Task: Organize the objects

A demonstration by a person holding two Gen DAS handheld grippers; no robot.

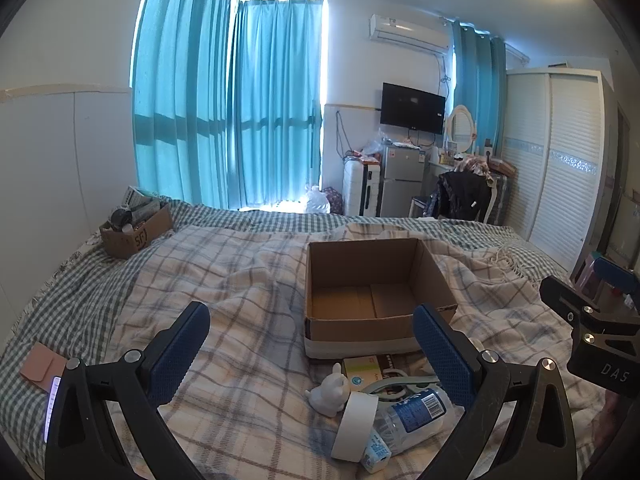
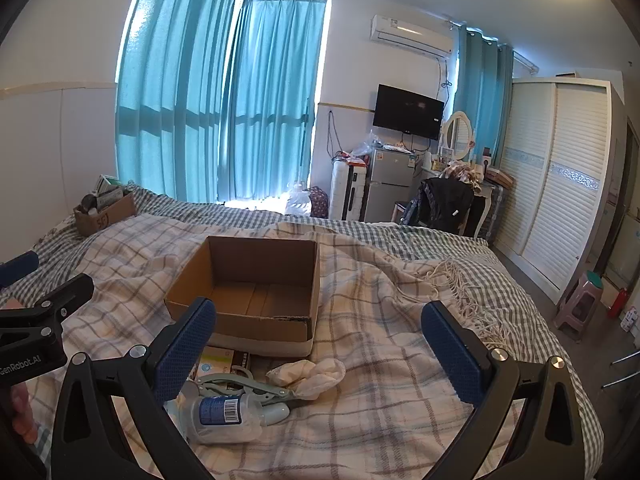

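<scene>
An empty open cardboard box [image 1: 372, 292] [image 2: 256, 284] stands on the plaid blanket. In front of it lies a pile: a white rabbit figurine [image 1: 330, 394], a roll of white tape [image 1: 354, 426], a clear plastic bottle with a blue label [image 1: 416, 408] [image 2: 224, 412], a grey-green clamp tool [image 2: 240, 386], a small green-and-white box [image 1: 362, 368] [image 2: 214, 362], and a crumpled white cloth [image 2: 310, 374]. My left gripper [image 1: 312, 344] is open and empty, above the pile. My right gripper [image 2: 320, 332] is open and empty, right of the pile.
A second cardboard box [image 1: 134, 226] full of items sits at the bed's far left. A pink card [image 1: 42, 368] lies at the left edge. A wardrobe [image 2: 560, 184], fridge [image 2: 386, 190], chair and pink stool [image 2: 580, 304] stand beyond the bed.
</scene>
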